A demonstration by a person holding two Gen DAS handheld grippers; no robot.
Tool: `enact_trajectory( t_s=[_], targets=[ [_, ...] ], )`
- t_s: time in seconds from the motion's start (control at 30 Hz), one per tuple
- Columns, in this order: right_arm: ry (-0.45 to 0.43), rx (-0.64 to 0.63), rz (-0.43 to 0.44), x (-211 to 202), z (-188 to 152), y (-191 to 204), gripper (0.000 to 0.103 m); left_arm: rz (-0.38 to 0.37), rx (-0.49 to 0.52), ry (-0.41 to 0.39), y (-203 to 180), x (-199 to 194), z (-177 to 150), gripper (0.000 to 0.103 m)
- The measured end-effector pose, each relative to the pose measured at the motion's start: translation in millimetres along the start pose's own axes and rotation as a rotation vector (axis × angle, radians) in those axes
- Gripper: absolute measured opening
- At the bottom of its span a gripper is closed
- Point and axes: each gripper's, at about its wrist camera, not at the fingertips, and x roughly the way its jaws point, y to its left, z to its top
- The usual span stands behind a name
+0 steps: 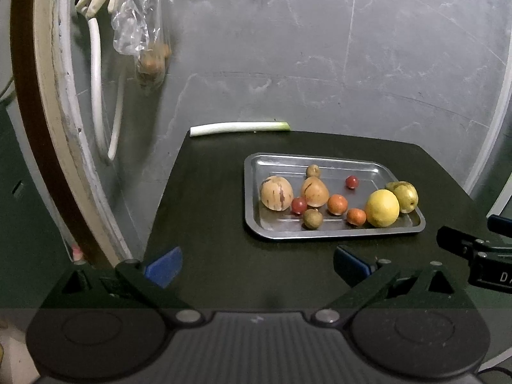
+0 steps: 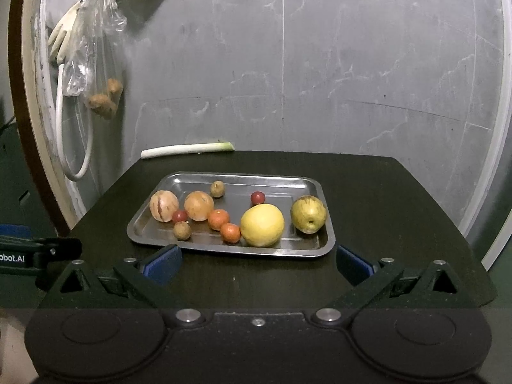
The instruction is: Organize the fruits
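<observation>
Grey marbled wall [image 2: 320, 64], dark table [image 2: 384, 208], dim light

A tray [image 2: 323, 188] sits on the bench [image 2: 400, 224] holding the fruits [image 2: 262, 225]; a leek [image 2: 187, 148] lies behind it along the bench's far edge.

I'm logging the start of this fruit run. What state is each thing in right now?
left gripper: open, empty
right gripper: open, empty
metal tray: flat on the table, holding all the fruit
yellow fruit: in the tray, beside the green pear
leek: lying at the table's far edge
plastic bag: hanging on the wall
</observation>
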Motion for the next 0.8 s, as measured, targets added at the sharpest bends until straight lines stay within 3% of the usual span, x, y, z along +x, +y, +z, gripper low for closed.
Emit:
enact_trajectory(
  t_s=[0.8],
  targets=[
    [0.055,-0.011,0.023,-6.0,-14.1,-9.8,0.102,-0.044,0.005,-0.013,-11.2,-5.4,-21.4,0.102]
  ],
)
